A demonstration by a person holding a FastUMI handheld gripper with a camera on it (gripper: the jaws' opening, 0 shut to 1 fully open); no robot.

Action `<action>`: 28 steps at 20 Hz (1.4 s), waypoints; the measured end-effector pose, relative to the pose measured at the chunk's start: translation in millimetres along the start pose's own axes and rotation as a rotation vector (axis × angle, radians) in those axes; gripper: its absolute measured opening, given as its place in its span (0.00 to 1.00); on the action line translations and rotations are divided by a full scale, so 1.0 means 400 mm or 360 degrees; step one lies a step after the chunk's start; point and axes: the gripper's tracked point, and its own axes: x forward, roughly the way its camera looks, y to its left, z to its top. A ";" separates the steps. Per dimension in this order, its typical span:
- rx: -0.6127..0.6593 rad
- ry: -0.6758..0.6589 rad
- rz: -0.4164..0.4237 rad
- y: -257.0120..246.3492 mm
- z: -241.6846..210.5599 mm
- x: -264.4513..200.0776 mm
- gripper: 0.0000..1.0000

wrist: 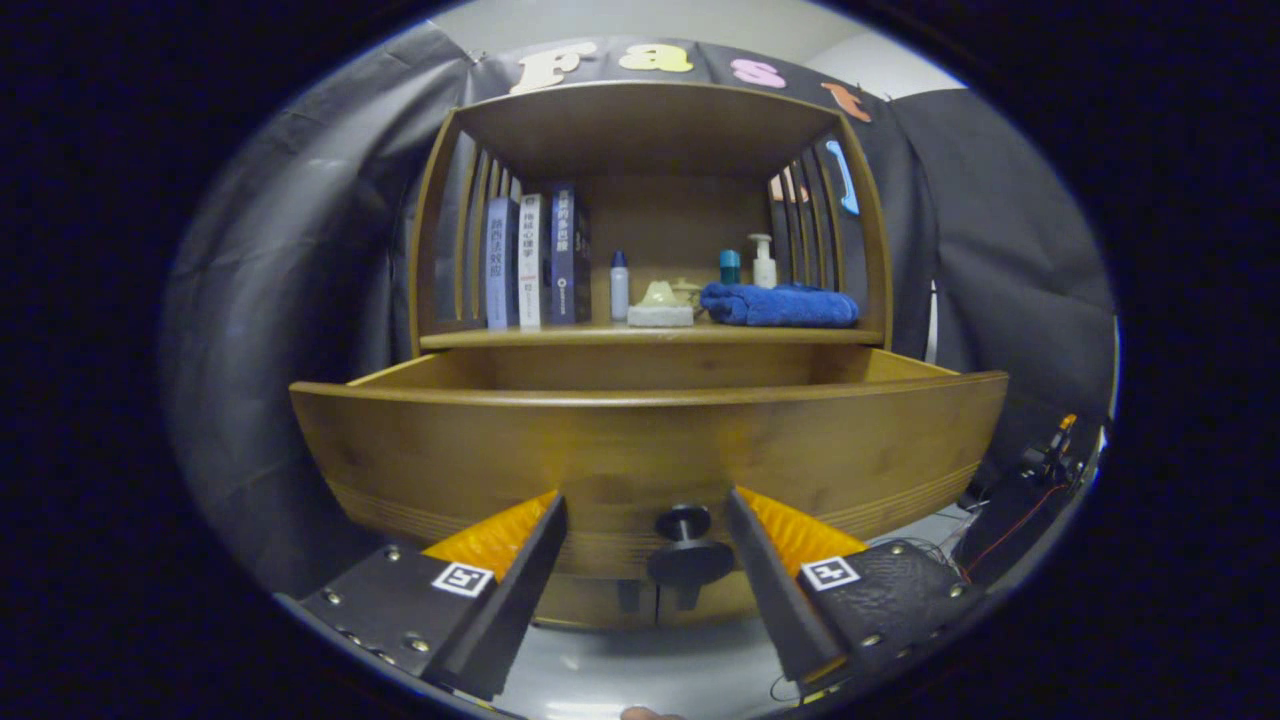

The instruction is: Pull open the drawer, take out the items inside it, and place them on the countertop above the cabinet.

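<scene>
The wooden drawer stands pulled out toward me, and its front panel hides whatever lies inside. A dark round knob sits low on that panel, between my two fingers. My gripper is open, its fingers on either side of the knob and not touching it. Above the drawer runs the cabinet's countertop, a wooden shelf under a roofed alcove.
On the countertop stand three books at the left, a small bottle, a pale soap dish, a folded blue towel and a pump bottle. Cables and a dark device lie at the right.
</scene>
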 end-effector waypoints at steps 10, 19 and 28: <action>0.0001 -0.0210 -0.0025 0.018 0.044 0.163 0.99; 0.0037 -0.0293 -0.0011 0.023 0.057 0.273 0.99; 0.0031 -0.0325 -0.0005 0.026 0.064 0.344 0.99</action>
